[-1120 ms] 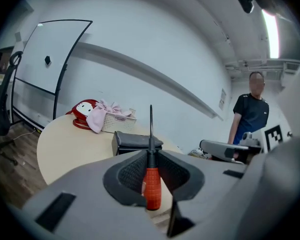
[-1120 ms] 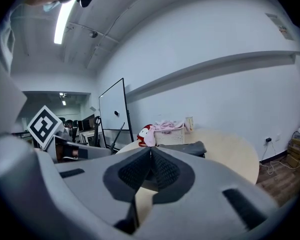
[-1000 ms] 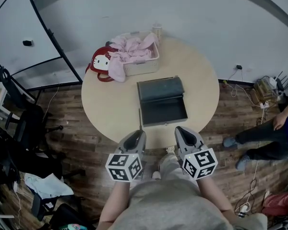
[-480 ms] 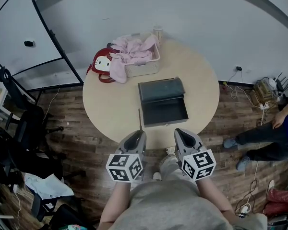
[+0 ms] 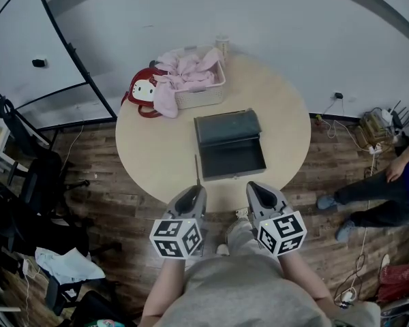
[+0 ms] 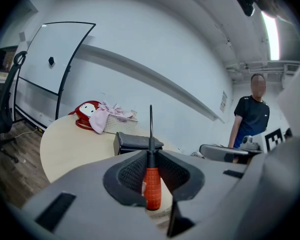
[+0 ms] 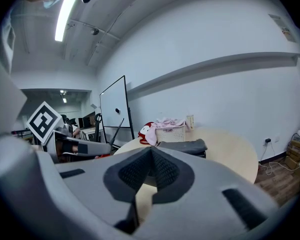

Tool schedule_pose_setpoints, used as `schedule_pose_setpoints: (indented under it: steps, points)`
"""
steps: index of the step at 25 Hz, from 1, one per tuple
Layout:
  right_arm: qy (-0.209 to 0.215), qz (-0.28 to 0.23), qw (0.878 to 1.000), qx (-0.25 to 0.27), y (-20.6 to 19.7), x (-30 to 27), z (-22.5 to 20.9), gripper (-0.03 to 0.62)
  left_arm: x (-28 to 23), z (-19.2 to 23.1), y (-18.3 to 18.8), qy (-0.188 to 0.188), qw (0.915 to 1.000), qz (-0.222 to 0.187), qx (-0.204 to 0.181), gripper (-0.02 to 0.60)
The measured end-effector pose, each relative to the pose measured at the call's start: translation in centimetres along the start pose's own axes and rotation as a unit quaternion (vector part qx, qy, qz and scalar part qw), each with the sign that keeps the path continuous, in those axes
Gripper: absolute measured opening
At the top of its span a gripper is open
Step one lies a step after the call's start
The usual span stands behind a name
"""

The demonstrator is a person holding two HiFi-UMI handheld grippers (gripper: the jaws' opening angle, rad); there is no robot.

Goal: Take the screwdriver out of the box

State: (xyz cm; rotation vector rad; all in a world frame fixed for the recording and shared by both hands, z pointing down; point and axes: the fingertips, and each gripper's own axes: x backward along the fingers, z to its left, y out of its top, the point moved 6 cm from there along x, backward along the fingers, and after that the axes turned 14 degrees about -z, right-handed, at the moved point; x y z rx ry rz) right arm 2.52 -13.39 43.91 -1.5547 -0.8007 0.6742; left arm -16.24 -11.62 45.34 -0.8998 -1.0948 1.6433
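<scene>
My left gripper [image 6: 151,153] is shut on the screwdriver [image 6: 152,184], gripping it where the red handle meets the dark shaft. The shaft sticks out past the jaws toward the table. In the head view the thin shaft [image 5: 198,169] shows just left of the dark box [image 5: 230,145], which stands with its lid raised on the round table [image 5: 157,148]. The left gripper [image 5: 194,195] hovers at the table's near edge. My right gripper [image 5: 258,191] sits beside it, shut with nothing between the pads [image 7: 151,153]. The box [image 7: 182,146] lies ahead of it.
A white basket of pink cloth [image 5: 198,84], a red character bag [image 5: 143,90] and a cup [image 5: 223,44] stand at the table's far side. A whiteboard stand [image 5: 75,53] is at the left, a seated person [image 5: 392,182] at the right, office chairs [image 5: 27,182] at the lower left.
</scene>
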Motion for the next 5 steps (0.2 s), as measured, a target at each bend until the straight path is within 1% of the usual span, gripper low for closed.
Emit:
schedule_pose_setpoints:
  steps: [5]
  points:
    - [0.002,0.0,1.0,0.001,0.02,-0.21,-0.15,0.0,-0.35,-0.12,-0.03,-0.003,1.0,-0.002,0.004,0.063]
